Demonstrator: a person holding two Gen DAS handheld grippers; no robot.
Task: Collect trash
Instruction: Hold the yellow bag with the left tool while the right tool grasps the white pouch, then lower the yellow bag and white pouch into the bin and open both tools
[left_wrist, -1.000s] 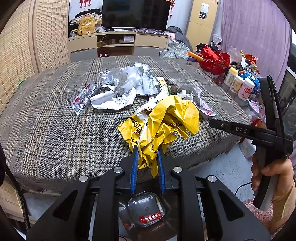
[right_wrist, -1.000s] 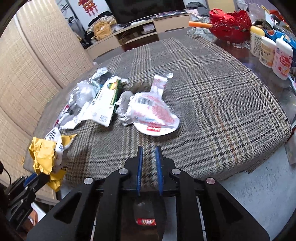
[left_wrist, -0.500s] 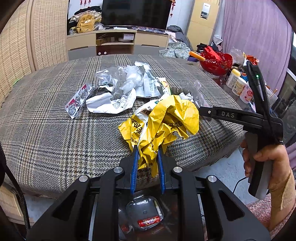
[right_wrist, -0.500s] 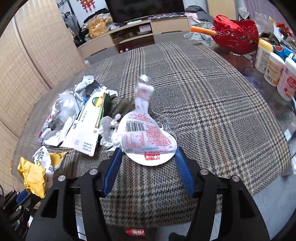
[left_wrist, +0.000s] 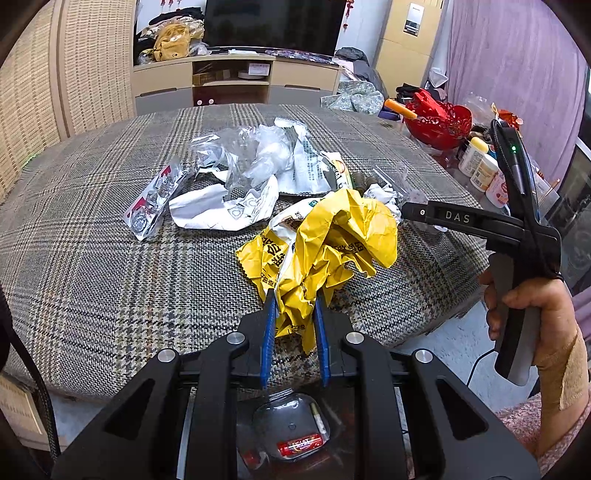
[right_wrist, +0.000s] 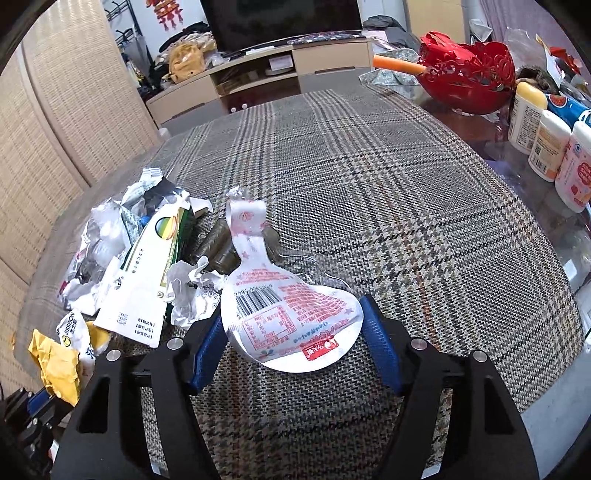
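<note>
My left gripper (left_wrist: 293, 306) is shut on a crumpled yellow wrapper (left_wrist: 332, 240) and holds it above the near edge of the plaid-covered table (left_wrist: 92, 266). My right gripper (right_wrist: 291, 325) is open, its blue fingers (right_wrist: 376, 339) on either side of a white and red printed pouch (right_wrist: 284, 314) lying flat on the cloth. Beside the pouch lie a white and green carton (right_wrist: 147, 280) and crumpled paper (right_wrist: 188, 288). More clear plastic and white wrappers (left_wrist: 255, 173) lie mid-table. The yellow wrapper also shows in the right wrist view (right_wrist: 59, 362).
A red basket (right_wrist: 469, 77) and several white bottles (right_wrist: 546, 147) stand at the table's right edge. A TV cabinet (left_wrist: 236, 81) stands behind the table. A clear jar holding a red item (left_wrist: 295, 432) sits below my left gripper.
My right gripper opened wide and moved forward until its fingers flank the printed pouch. My left gripper kept hold of the yellow wrapper and barely moved.
</note>
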